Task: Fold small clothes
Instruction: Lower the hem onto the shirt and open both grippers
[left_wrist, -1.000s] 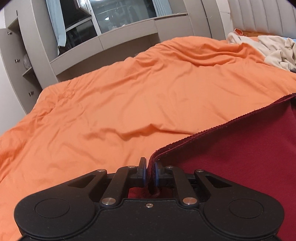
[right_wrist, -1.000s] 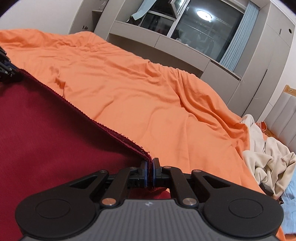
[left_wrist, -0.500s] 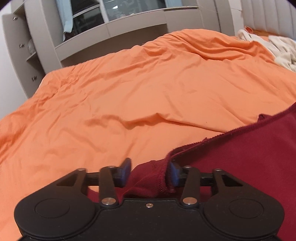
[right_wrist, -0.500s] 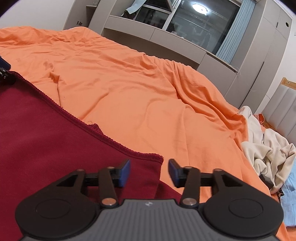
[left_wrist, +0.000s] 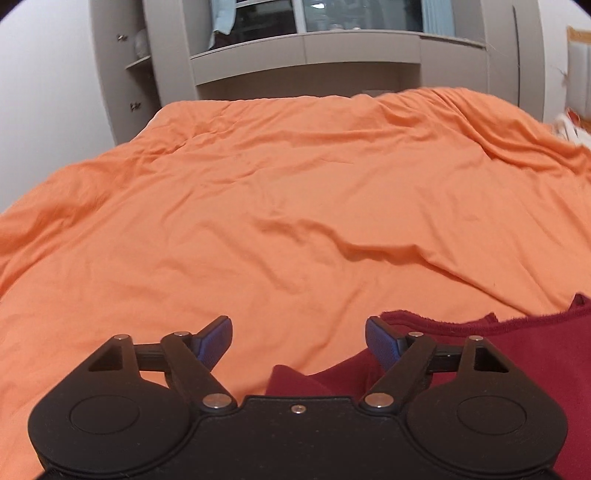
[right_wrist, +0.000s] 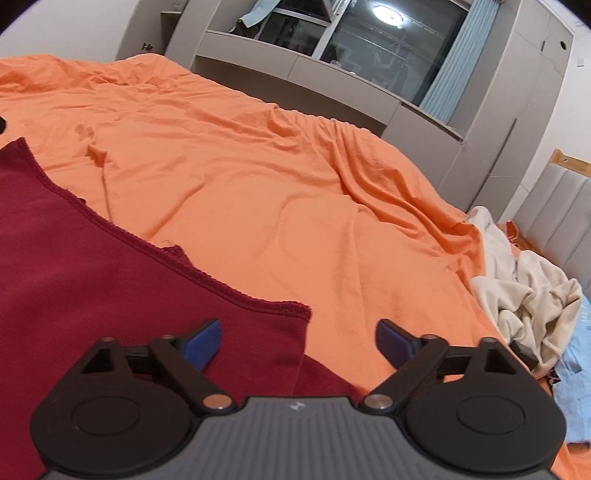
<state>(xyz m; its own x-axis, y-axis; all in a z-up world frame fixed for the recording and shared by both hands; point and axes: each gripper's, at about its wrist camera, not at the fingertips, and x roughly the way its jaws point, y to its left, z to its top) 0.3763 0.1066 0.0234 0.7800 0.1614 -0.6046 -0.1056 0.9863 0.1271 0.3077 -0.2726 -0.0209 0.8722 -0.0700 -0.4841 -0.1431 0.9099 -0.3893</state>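
Change since earlier frames: both tongs were clamped on the dark red hem a second ago; now both are standing wide apart and the cloth is lying released on the bed.

Left wrist view – tongs: left tongs (left_wrist: 298, 341) are gaping, nothing between the blue pads.
Left wrist view – garment: red garment (left_wrist: 535, 354) is lying low right on the orange bedspread (left_wrist: 258, 206), its hem running just beside and behind the right finger; a loose corner is poking up near the tongs' body, below the gap.
Left wrist view – risk: that bunched corner is looking unflattened; a regrasp here could be catching two layers and skewing the fold.

Right wrist view – tongs: right tongs (right_wrist: 298, 341) are also spread, holding nothing.
Right wrist view – garment: red garment (right_wrist: 110, 295) is spreading flat to the left, its near corner ending between the fingers, under the left finger but not gripped.
Right wrist view – other: cream clothes pile (right_wrist: 528, 295) is sitting well apart at far right, pale blue cloth (right_wrist: 576, 387) beside it.
Right wrist view – risk: soft rumpled bedspread could be getting pinched along with the hem; hem wave near mid-edge could be setting a crooked crease.
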